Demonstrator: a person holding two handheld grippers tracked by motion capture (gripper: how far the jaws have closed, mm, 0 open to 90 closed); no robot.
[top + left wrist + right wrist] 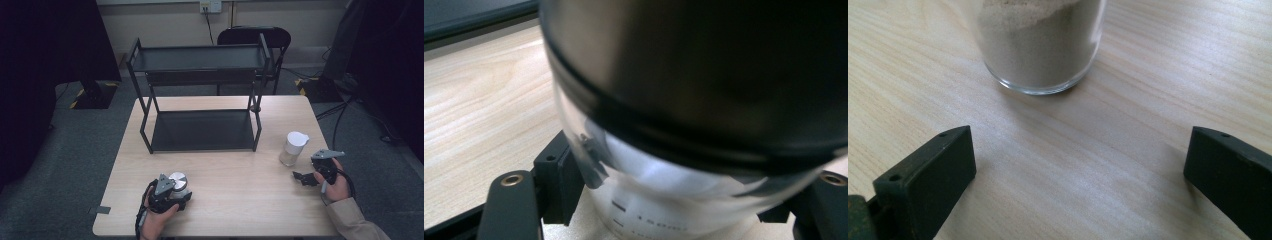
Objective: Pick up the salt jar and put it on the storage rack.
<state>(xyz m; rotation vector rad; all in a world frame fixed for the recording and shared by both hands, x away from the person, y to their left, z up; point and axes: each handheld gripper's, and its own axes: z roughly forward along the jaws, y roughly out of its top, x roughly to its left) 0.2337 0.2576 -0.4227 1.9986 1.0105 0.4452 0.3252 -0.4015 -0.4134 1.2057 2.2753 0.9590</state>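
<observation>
Nearest to us, in the left gripper view, a clear jar with a dark metal lid (704,100) sits between the black jaws of the left tongs (674,200), which press against its glass sides; printed measuring marks show low on the glass. From the high view we see the same left tongs (172,196) pinching this jar (178,183) near the front edge of the pale wooden bench (225,210), with the person's left hand (155,220) behind them. At the right side of the bench stands a second glass jar with a white lid (293,148), partly filled with a sandy powder. The right tongs (304,178) lie just in front of it, spread wide with nothing between them; in the right gripper view the jar's base (1040,50) is clear of both jaws. A black two-tier metal shelf (200,95) stands at the back of the bench, and a dark chair (252,37) is behind it.
</observation>
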